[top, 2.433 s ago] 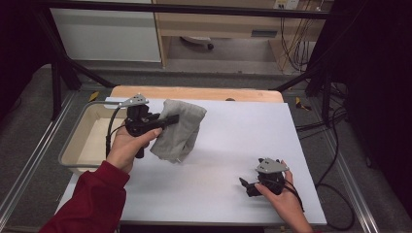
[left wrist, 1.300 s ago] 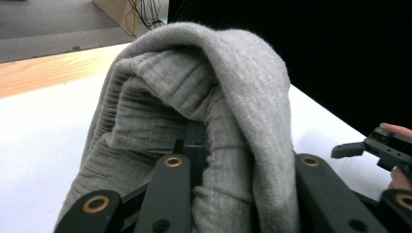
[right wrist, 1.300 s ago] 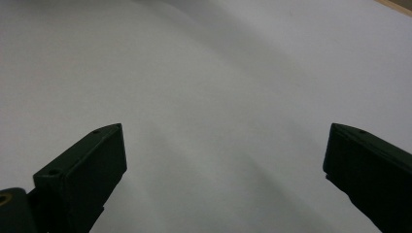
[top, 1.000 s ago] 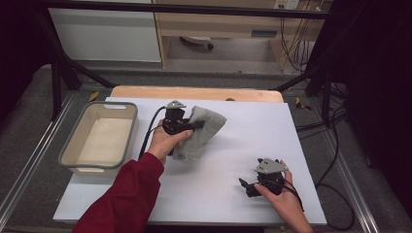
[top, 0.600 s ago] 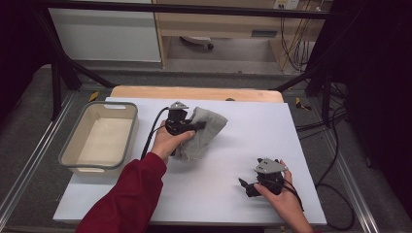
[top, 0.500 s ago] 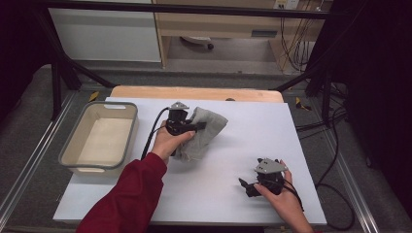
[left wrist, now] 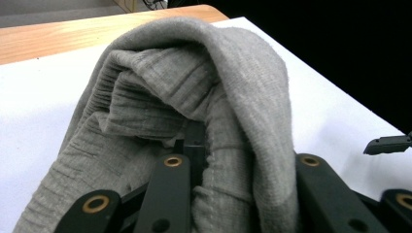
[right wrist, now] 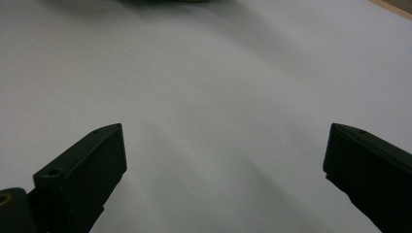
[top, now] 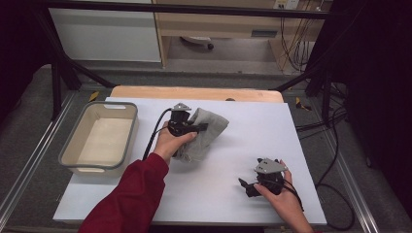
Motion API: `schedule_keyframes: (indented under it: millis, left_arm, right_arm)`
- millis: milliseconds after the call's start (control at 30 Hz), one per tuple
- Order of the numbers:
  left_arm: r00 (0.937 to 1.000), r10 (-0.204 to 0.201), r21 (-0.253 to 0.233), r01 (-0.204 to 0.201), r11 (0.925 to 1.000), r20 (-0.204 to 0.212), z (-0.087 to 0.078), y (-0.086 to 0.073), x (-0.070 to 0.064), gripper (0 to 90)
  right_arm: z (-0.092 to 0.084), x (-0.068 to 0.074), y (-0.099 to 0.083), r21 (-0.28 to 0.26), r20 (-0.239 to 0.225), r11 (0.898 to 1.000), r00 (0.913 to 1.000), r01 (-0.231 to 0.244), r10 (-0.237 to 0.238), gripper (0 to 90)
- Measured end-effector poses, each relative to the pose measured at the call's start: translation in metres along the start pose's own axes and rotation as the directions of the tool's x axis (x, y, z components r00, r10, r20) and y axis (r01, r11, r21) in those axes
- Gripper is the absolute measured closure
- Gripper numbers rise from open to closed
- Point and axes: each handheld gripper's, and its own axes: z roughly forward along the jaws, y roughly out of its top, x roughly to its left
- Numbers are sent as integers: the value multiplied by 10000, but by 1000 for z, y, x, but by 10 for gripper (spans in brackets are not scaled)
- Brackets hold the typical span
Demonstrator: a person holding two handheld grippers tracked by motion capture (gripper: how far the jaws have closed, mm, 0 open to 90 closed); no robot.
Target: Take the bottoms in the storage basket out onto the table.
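My left gripper (top: 197, 127) sits just above the middle of the high view, jaws pinched on a grey ribbed knit garment (top: 204, 136), maybe a sweater, though I can't tell for sure. The cloth bunches in a rumpled heap to the right of and below the gripper, resting on the white table sheet (top: 301, 141), and my left hand (top: 171, 141) wraps the grip from below with a red sleeve (top: 127, 199) running off toward the lower left of the frame. In the left gripper view the knit garment (left wrist: 194, 97) piles up big across the centre, a thick fold draped over and between my left gripper (left wrist: 233, 189), ribbed cuff or hem showing near the middle, fabric caught between the jaws. A strip of bare wooden tabletop (left wrist: 73, 36) shows in the upper left of that view beyond the white sheet (left wrist: 34, 111). Over at the lower right of the high view, my right gripper (top: 248, 187) rests low on the sheet in my right hand (top: 284, 199), well apart from the garment. In the right gripper view my right gripper (right wrist: 221, 160) has its jaws spread wide, one at the lower left, one at the lower right, plain white sheet (right wrist: 218, 87) between them. At the left of the high view a pale plastic tub (top: 68, 150) sits beside the sheet's left part, with nothing visible inside it.
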Motion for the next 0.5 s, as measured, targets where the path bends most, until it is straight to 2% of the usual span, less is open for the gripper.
schedule_keyframes:
  millis: [500]
  left_arm:
    - [10000, -57, 166, 57, 9998, 17, 14, -4, -3, 699]
  right_arm:
    - [0, 0, 0, 18, -15, 10000, 10000, 8, -8, 24]
